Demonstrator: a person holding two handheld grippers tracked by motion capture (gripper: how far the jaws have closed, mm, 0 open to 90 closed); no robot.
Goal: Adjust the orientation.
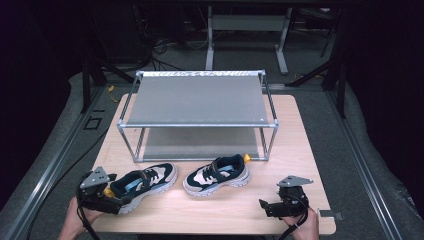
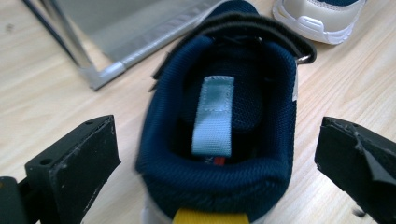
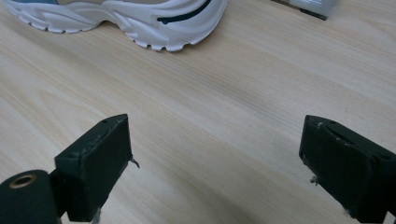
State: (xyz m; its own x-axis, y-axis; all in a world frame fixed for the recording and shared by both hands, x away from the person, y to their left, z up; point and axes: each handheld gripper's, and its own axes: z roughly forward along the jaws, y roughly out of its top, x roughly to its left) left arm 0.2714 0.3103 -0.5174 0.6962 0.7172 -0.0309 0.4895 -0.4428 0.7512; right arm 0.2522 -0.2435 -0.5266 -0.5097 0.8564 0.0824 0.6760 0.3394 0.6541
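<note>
On the light wooden bench (image 1: pixel 300 150) stands a two-tier metal-framed shoe rack with grey shelves (image 1: pixel 197 100). In front of it lie two navy, cream and white sneakers, well apart from each other. The left gripper (image 1: pixel 111 196) sits at the heel of the left sneaker (image 1: pixel 145 182), its jaws spread wide on either side of the navy collar without touching it. The right gripper (image 1: pixel 264 206) hovers over bare wood near the bench's front edge, jaws apart and empty, with the right sneaker (image 1: pixel 217 175) lying beyond it.
</note>
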